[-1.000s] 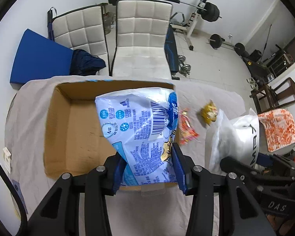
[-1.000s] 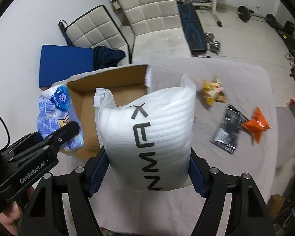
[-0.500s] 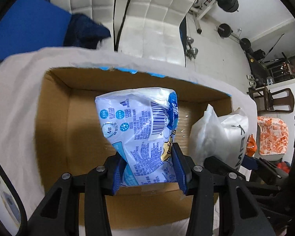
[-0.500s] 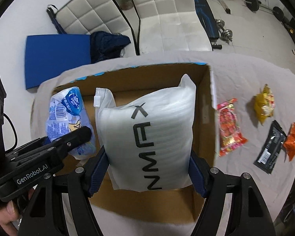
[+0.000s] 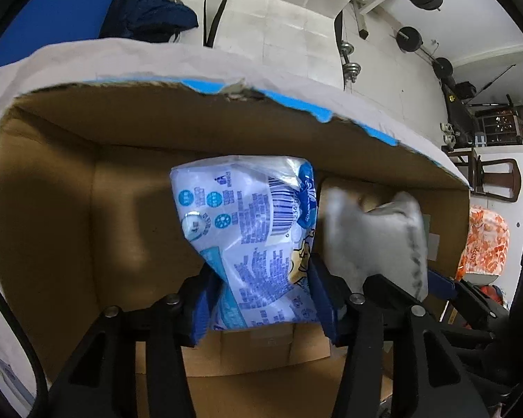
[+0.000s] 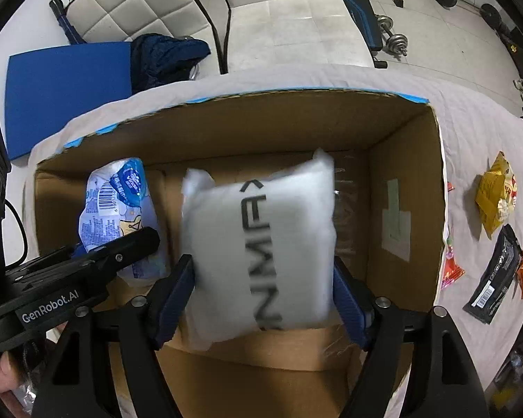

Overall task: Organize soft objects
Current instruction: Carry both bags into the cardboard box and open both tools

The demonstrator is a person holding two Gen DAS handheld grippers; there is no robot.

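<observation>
Both claws point steeply down inside the cardboard box (image 6: pixel 404 188). The left claw (image 5: pixel 261 299), its jaws just easing apart, grips the blue-printed pack (image 5: pixel 251 230) by the box's left wall. The right claw (image 6: pixel 261 299), also just widening, clasps the white pillow bag (image 6: pixel 261 244) mid-box.

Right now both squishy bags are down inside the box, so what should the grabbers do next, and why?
Probably let go. The blue and white packet and the white pillow bag already hang low inside the cardboard box. The left gripper has just been opening around its packet; the right gripper has been opening too, so spreading both wider should drop them in.
</observation>
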